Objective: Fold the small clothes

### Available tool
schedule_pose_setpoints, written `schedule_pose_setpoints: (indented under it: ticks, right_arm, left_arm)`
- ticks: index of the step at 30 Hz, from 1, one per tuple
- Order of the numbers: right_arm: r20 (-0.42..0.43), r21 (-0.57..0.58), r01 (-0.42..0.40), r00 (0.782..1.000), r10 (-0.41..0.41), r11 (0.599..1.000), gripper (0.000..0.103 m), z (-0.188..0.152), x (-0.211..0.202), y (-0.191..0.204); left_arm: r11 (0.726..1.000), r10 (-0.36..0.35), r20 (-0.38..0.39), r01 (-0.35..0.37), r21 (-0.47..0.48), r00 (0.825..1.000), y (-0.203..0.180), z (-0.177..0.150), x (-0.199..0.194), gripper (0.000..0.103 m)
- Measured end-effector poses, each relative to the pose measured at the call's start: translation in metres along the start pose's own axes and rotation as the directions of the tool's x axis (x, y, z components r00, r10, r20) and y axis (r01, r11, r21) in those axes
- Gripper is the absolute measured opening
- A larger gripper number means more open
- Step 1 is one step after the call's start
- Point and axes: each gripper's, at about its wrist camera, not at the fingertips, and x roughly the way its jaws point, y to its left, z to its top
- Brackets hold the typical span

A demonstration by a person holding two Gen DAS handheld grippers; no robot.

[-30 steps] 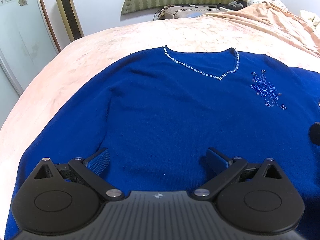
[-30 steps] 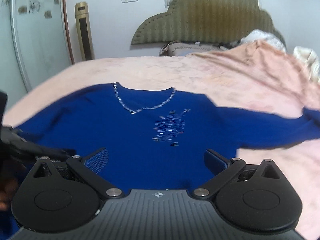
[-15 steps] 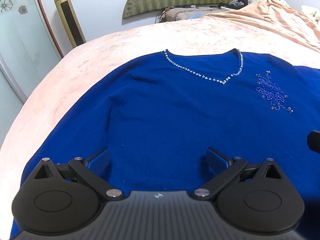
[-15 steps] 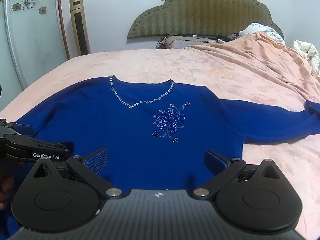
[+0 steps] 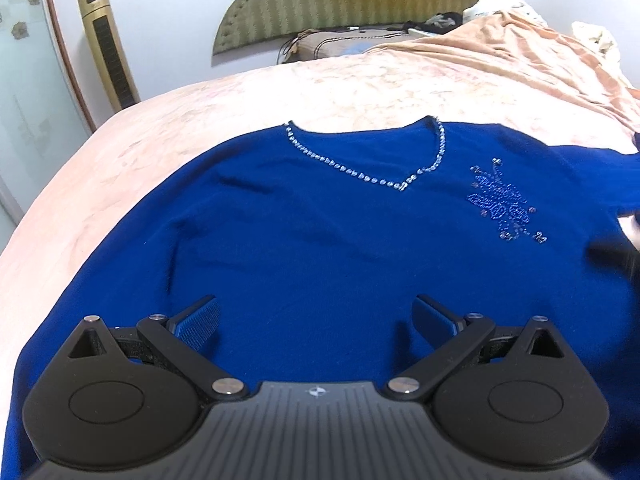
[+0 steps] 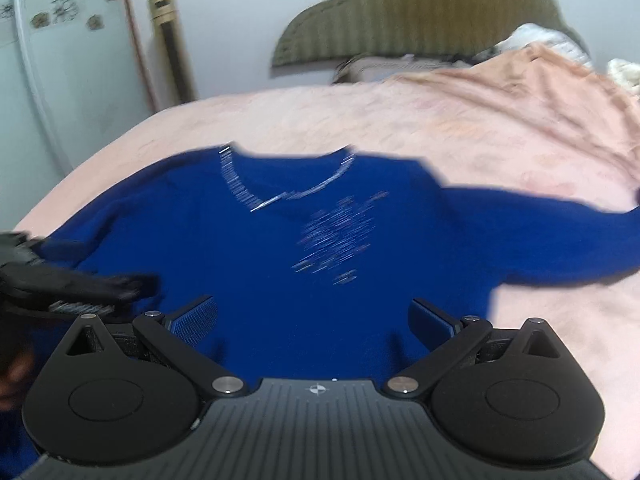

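Royal-blue knit sweater (image 5: 320, 248) with a beaded V-neckline (image 5: 372, 176) and a sparkling flower motif (image 5: 500, 200) lies flat, front up, on the pale pink bedspread (image 5: 200, 120). It fills the middle and lower part of both wrist views. In the right wrist view one long sleeve (image 6: 540, 232) stretches out toward the right edge of the frame.

Compared with half a second ago, the right wrist picture is now strongly blurred, so this hand is moving fast, and the sweater sits a little lower and more to the left in its frame. In the left wrist view the neckline has dropped toward the centre of the frame, so this camera has tilted or pulled back a little. The cloth itself shows no new fold. I judge that folding is not yet started and both hands are only taking position.

The left gripper (image 5: 316, 316) stands wide open, its blue pads (image 5: 198, 322) far apart above the lower body of the sweater, holding nothing. The right gripper (image 6: 314, 316) is equally spread and empty, hovering over the hem area near the sleeve.

Further out, an olive padded headboard (image 5: 348, 4) and a golden tower fan (image 5: 108, 48) are in the upper part of the frame.
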Motion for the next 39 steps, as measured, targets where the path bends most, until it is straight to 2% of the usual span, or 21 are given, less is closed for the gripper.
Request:
schedule_pose_setpoints:
  ticks: [2,4,7,10,11,12,15,18,20,21,23,24,25,26,27,29,31,34,35,37,39]
  right_arm:
    - [0.053,0.027,0.141,0.988,-0.142,0.99,0.103,0.01,0.001,-0.034]
    - [0.086,0.053,0.277,0.956,-0.281,0.959,0.103,0.02,0.004,-0.073]
    - [0.113,0.037,0.483,0.868,-0.484,0.875,0.1,0.031,0.013,-0.138]
    - [0.087,-0.044,0.626,0.779,-0.621,0.779,0.093,0.032,0.03,-0.191]
    - [0.07,-0.084,0.662,0.75,-0.658,0.745,0.092,0.032,0.039,-0.206]
    - [0.053,-0.122,0.677,0.734,-0.677,0.726,0.09,0.029,0.046,-0.218]
    - [0.037,-0.215,0.689,0.714,-0.7,0.692,0.08,0.024,0.067,-0.24]
    - [0.075,-0.286,0.707,0.69,-0.72,0.647,0.08,0.023,0.084,-0.247]
    - [0.096,-0.339,0.705,0.684,-0.723,0.622,0.08,0.024,0.096,-0.247]
    - [0.1,-0.356,0.707,0.679,-0.727,0.612,0.076,0.024,0.099,-0.247]
    - [0.078,-0.341,0.705,0.681,-0.728,0.622,0.06,0.029,0.101,-0.252]
    - [0.051,-0.309,0.7,0.688,-0.724,0.643,0.042,0.032,0.1,-0.256]
    - [0.03,-0.264,0.697,0.697,-0.716,0.667,0.027,0.035,0.098,-0.264]
    - [0.019,-0.213,0.688,0.713,-0.701,0.694,0.022,0.037,0.094,-0.271]
    - [0.012,-0.15,0.673,0.733,-0.68,0.724,0.01,0.038,0.088,-0.279]
    - [0.012,0.024,0.631,0.775,-0.631,0.775,0.006,0.042,0.069,-0.295]
    - [0.021,0.224,0.545,0.826,-0.563,0.808,0.006,0.043,0.046,-0.315]
    - [0.069,0.447,0.424,0.861,-0.503,0.788,0.006,0.042,0.016,-0.338]
    - [0.09,0.495,0.401,0.859,-0.504,0.771,0.005,0.043,0.007,-0.343]
    - [0.137,0.565,0.385,0.829,-0.543,0.73,0.006,0.046,-0.016,-0.352]
    - [0.189,0.624,0.339,0.809,-0.557,0.704,0.006,0.047,-0.037,-0.361]
  left_arm:
    - [1.0,-0.015,-0.002,0.015,-0.003,1.0,0.0,0.002,0.001,0.103]
    - [1.0,-0.021,-0.01,0.021,-0.01,1.0,0.001,0.002,0.003,0.103]
    - [1.0,-0.025,-0.019,0.025,-0.013,1.0,0.001,0.003,0.006,0.103]
    - [1.0,-0.023,-0.031,0.023,-0.015,0.999,0.0,0.003,0.009,0.103]
    - [1.0,-0.022,-0.038,0.022,-0.014,0.999,-0.001,0.004,0.011,0.103]
    - [1.0,-0.022,-0.044,0.021,-0.014,0.999,-0.002,0.004,0.012,0.103]
    - [1.0,-0.022,-0.058,0.022,-0.008,0.998,-0.005,0.005,0.017,0.103]
    - [1.0,-0.018,-0.068,0.018,0.007,0.998,-0.01,0.007,0.021,0.103]
    - [1.0,-0.014,-0.073,0.015,0.02,0.997,-0.013,0.007,0.022,0.103]
    - [1.0,-0.011,-0.075,0.013,0.026,0.997,-0.014,0.007,0.023,0.103]
    - [0.999,-0.008,-0.077,0.01,0.035,0.997,-0.015,0.007,0.024,0.103]
    - [0.999,-0.007,-0.077,0.01,0.035,0.997,-0.014,0.007,0.024,0.103]
    - [0.999,-0.007,-0.078,0.01,0.035,0.997,-0.014,0.007,0.024,0.103]
    - [0.999,-0.006,-0.08,0.009,0.032,0.997,-0.013,0.006,0.024,0.103]
    - [1.0,-0.006,-0.082,0.008,0.029,0.997,-0.012,0.007,0.025,0.103]
    - [1.0,-0.007,-0.086,0.009,0.021,0.996,-0.01,0.007,0.026,0.103]
    - [1.0,-0.006,-0.087,0.008,0.016,0.996,-0.009,0.008,0.027,0.103]
    - [1.0,-0.004,-0.081,0.006,0.016,0.997,-0.006,0.008,0.026,0.103]
    - [1.0,-0.002,-0.078,0.003,0.016,0.997,-0.005,0.008,0.025,0.103]
    - [1.0,0.003,-0.07,-0.002,0.014,0.998,-0.002,0.008,0.023,0.103]
    - [1.0,0.009,-0.064,-0.009,0.002,0.998,0.004,0.008,0.022,0.103]
